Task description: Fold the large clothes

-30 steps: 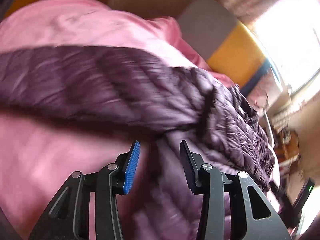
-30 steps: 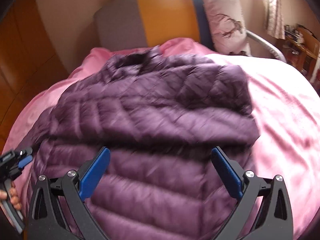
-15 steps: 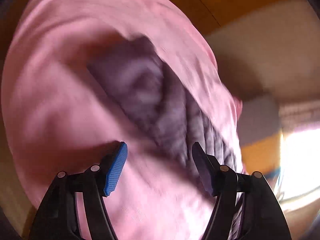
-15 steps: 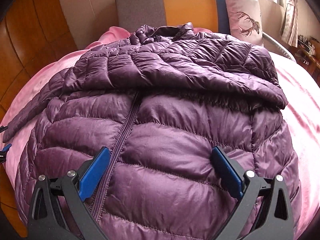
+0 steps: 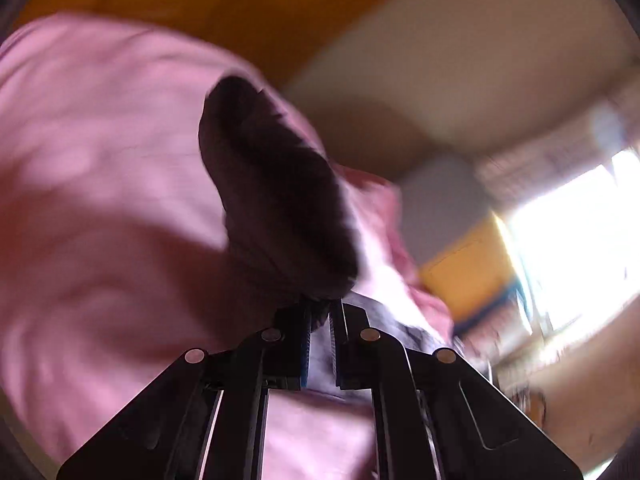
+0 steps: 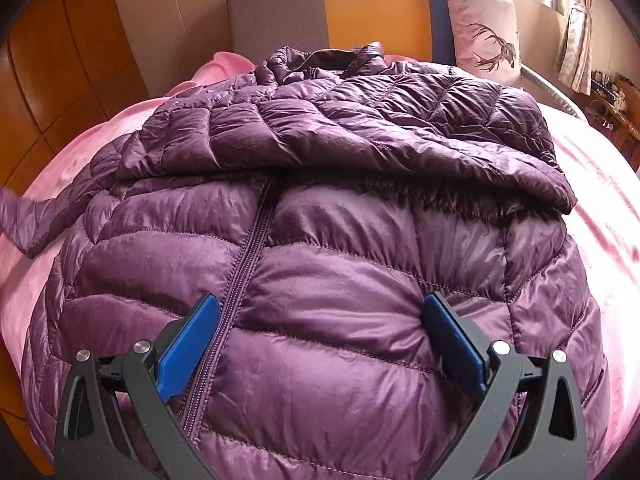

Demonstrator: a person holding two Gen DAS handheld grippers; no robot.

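Note:
A purple quilted down jacket [image 6: 340, 280] lies zipped, front up, on a pink bed cover [image 6: 600, 200]. One sleeve [image 6: 400, 140] is folded across its chest. The other sleeve [image 6: 36, 220] stretches off to the left, its end blurred. In the left wrist view that sleeve [image 5: 272, 200] rises dark from my left gripper [image 5: 320, 312], whose jaws are closing with the cuff's fabric pinched between them. My right gripper [image 6: 320, 304] stands open, wide, low over the jacket's lower front beside the zipper, with nothing clamped.
A grey, orange and blue headboard [image 6: 360, 12] stands behind the jacket, with a deer-print pillow [image 6: 480, 28] at the right. Wooden wall panels [image 6: 48, 80] run along the left of the bed. A bright window and cluttered furniture are at the far right.
My left gripper swung out over the pink cover to the sleeve's end, went from open to closed on it and lifted it. The right gripper came a little lower over the jacket, then held still.

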